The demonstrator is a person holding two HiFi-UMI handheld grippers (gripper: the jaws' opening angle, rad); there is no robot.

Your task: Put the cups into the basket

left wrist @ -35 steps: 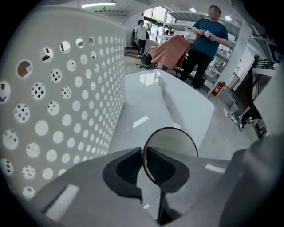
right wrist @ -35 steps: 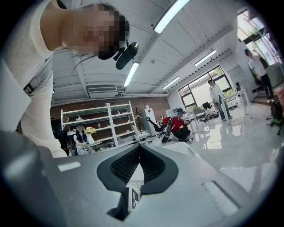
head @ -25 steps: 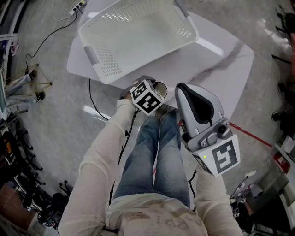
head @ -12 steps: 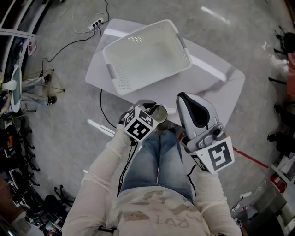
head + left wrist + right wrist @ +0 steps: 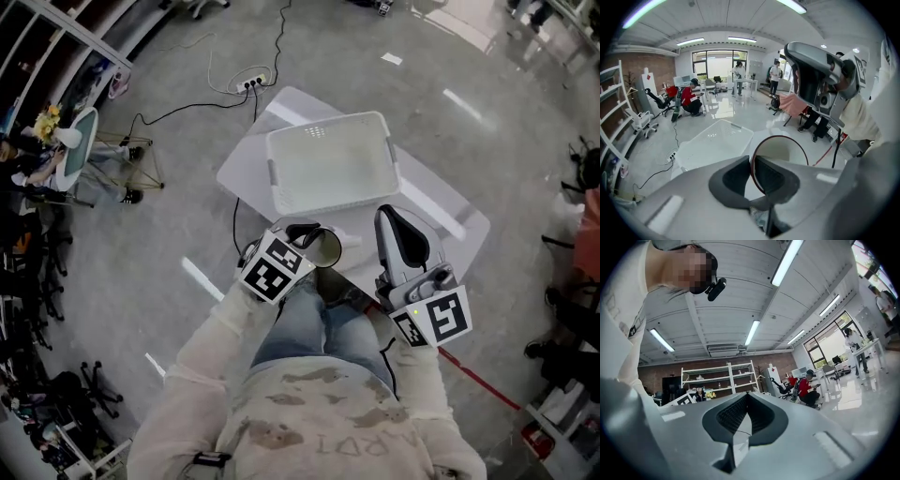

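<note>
The left gripper [image 5: 751, 161] carries the cup [image 5: 787, 150]. Its fingers [image 5: 733, 176] are clamped on the rim wall, one inside the mouth and one outside. In the head view the cup [image 5: 325, 247] hangs at the near edge of the tabletop [image 5: 441, 216], just ahead of the left gripper [image 5: 305, 234] and above the person's knees.

The basket [image 5: 333, 169] sits on the far half of the tabletop with its long side parallel to the near edge. It lies directly ahead of the left fingers, beyond the cup, and is apart from it. The left gripper view confirms this: the basket [image 5: 701, 147] appears past the fingertips, slightly left of the cup.

The cup's long axis appears tilted, with the mouth turned partly upward. The exact angle is hard to read from these views.

The right gripper [image 5: 387, 216] is held beside the left, at the same edge. Its fingers [image 5: 733, 414] are closed together on nothing and point up toward the ceiling.

Judgement: the left gripper is the working one, and the next move is a forward carry over the basket's near rim.
</note>
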